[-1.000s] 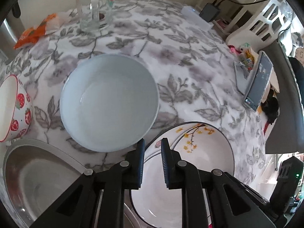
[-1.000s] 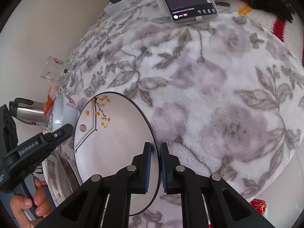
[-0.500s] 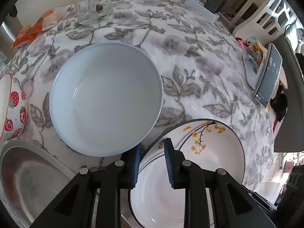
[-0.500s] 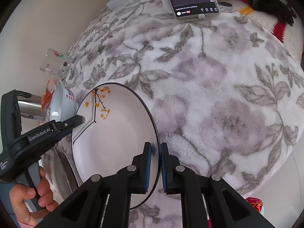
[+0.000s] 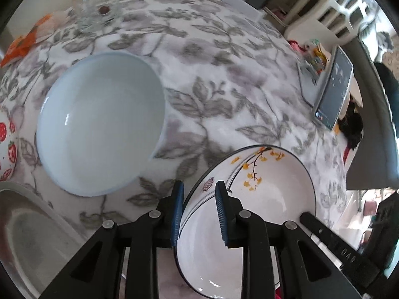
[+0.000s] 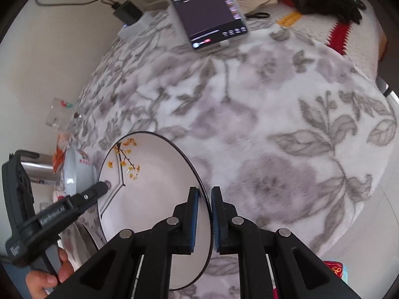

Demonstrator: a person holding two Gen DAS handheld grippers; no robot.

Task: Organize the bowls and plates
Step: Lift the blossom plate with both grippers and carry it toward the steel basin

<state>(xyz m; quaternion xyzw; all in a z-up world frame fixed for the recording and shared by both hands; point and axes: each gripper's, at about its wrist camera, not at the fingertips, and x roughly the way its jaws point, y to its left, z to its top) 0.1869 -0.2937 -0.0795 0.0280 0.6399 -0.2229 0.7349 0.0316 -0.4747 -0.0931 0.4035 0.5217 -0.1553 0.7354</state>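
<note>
A white bowl with a black rim and yellow blossoms (image 5: pixel 261 199) is tilted up over the flowered cloth. My right gripper (image 6: pixel 205 214) is shut on its near rim; the bowl (image 6: pixel 154 186) fills the lower left of the right wrist view. My left gripper (image 5: pixel 199 211) stands astride the opposite rim, one pad outside the wall and one inside, with a gap showing, so it is open. Its fingertip (image 6: pixel 101 188) shows at the rim. A pale blue bowl (image 5: pixel 99 124) sits to the left, a strawberry bowl (image 5: pixel 7 144) beyond it.
A steel basin (image 5: pixel 30 236) lies at the lower left. At the back stand a glass mug (image 5: pixel 94 5) and an orange packet (image 5: pixel 22 42). A propped phone (image 6: pixel 207 7) stands at the far edge, a steel kettle (image 6: pixel 37 167) at the left. A hand (image 6: pixel 45 276) holds the left gripper.
My left gripper has slid right from the blue bowl's edge onto the blossom bowl's rim, and its jaws have parted a little. The blossom bowl has tipped up more in the right gripper.
</note>
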